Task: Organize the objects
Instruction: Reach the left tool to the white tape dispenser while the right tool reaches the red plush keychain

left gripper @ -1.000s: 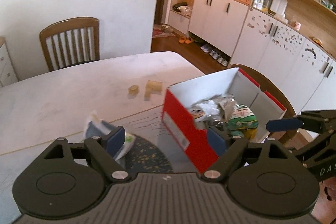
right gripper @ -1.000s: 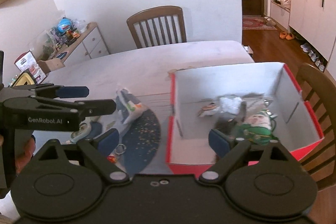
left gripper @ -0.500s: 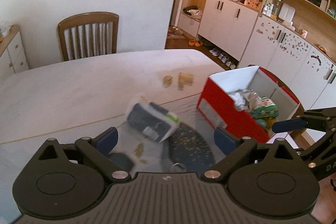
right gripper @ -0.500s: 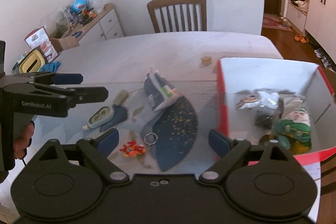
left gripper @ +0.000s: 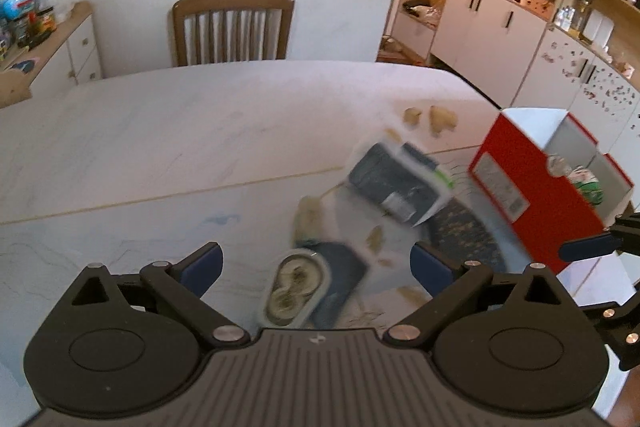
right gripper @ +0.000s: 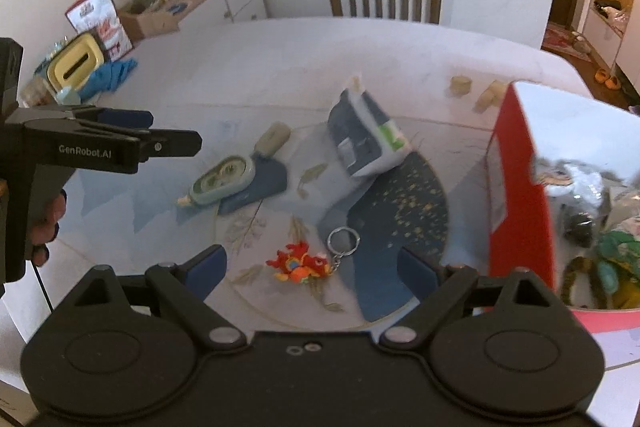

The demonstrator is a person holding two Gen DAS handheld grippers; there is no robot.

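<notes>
Both hand-held grippers, left (left gripper: pixel 316 263) and right (right gripper: pixel 312 265), jaws apart and empty over the desk (right gripper: pixel 280 67); red keychain toy (right gripper: pixel 299 263) below right one, red box (right gripper: pixel 520 203) beside.

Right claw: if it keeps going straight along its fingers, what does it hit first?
Most likely the red dragon keychain lying on the table between the open right claw's fingers, its ring just beyond. Depth is unclear, so it might reach bare mat first.
</notes>
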